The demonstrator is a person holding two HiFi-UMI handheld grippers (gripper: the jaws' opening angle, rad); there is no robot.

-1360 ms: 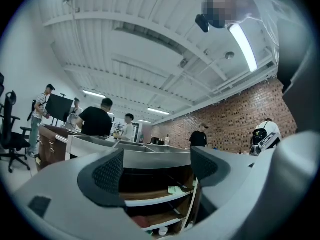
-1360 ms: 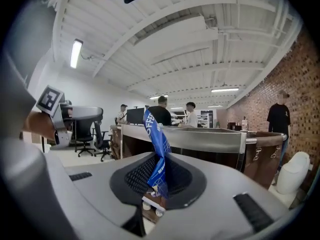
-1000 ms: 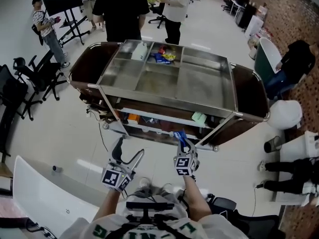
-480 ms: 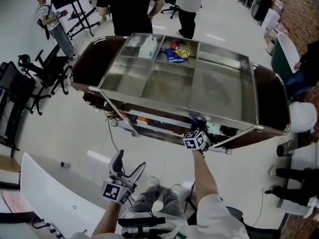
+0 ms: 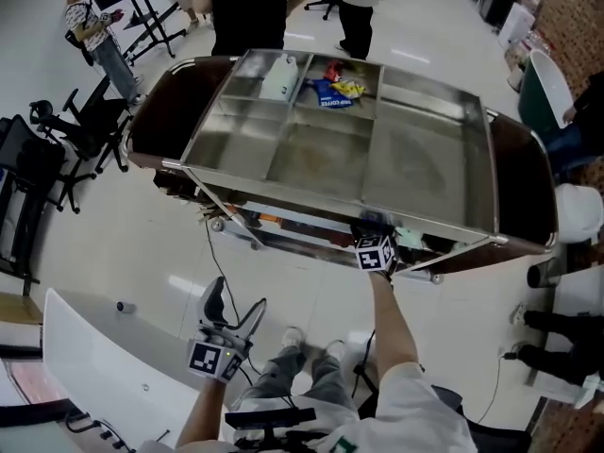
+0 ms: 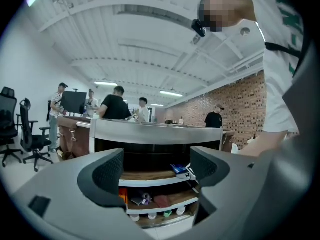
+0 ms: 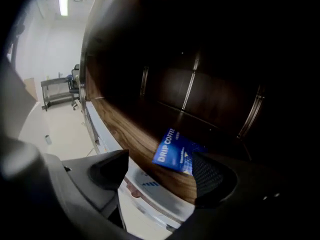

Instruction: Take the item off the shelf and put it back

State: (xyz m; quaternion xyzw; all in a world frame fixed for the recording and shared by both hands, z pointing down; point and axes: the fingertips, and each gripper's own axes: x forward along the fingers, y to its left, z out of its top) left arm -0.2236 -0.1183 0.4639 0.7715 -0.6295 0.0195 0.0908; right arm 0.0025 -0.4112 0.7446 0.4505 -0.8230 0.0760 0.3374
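A blue drip coffee packet (image 7: 175,151) lies on the wooden shelf (image 7: 127,129) under the steel top of the cart (image 5: 330,201). My right gripper (image 7: 159,166) reaches into that shelf. Its jaws have just been opening and now stand apart, with the packet just ahead of them by the right finger and neither pad pressing on it. In the head view its marker cube (image 5: 375,253) sits at the cart's front edge and the fingertips are hidden under the top. My left gripper (image 5: 236,302) hangs low in front of the cart, open and empty. In the left gripper view the packet (image 6: 179,169) shows on the shelf.
Lower shelves (image 6: 150,199) hold small packets and cups. The steel top has trays with a white bottle (image 5: 278,76) and snack packs (image 5: 338,90). People (image 5: 247,3) stand behind the cart. Office chairs (image 5: 42,154) are at the left and a white table (image 5: 104,366) at my lower left.
My right gripper moved forward from near my body into the cart's shelf with the blue packet and let go of it there. The left gripper sank slightly.
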